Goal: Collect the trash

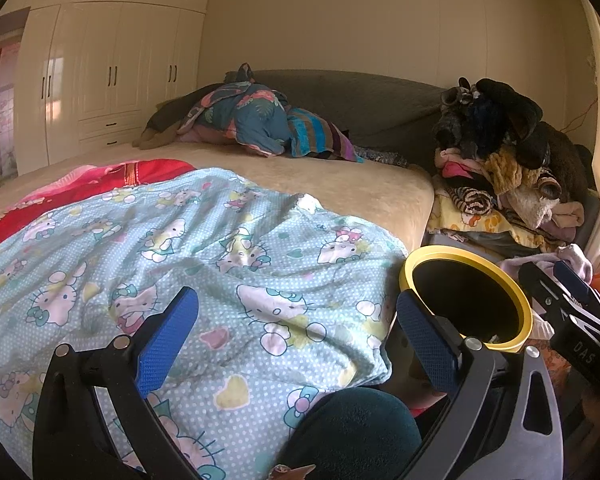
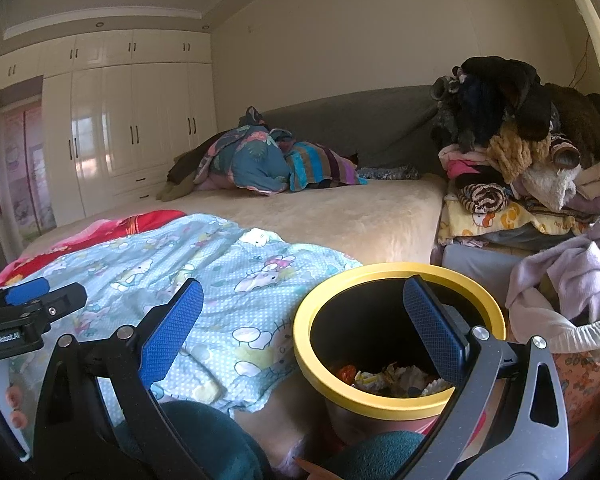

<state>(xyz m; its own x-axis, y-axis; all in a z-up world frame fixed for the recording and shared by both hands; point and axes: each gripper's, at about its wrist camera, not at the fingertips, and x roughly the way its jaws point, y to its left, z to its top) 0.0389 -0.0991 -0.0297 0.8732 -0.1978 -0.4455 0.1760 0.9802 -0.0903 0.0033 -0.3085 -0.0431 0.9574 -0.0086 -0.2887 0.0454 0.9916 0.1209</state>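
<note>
A round trash bin with a yellow rim (image 2: 400, 402) stands beside the bed; crumpled paper and wrappers (image 2: 392, 376) lie at its bottom. In the left wrist view the same bin (image 1: 528, 312) sits at the right, its inside dark. My right gripper (image 2: 304, 328) is open, hovering over the bin's near edge, its right blue pad (image 2: 432, 324) over the bin mouth. My left gripper (image 1: 296, 340) is open above the blue cartoon-cat blanket (image 1: 204, 264), nothing between its pads. The other gripper's body (image 1: 572, 320) shows at the right edge of the left wrist view.
A bed with a beige cover (image 1: 340, 176) holds a bundle of patterned bedding (image 1: 260, 120) at the far end. A tall heap of clothes (image 2: 524, 144) stands right of the bed. Pale laundry in a basket (image 2: 572, 292) borders the bin. White wardrobes (image 1: 112, 76) line the left wall.
</note>
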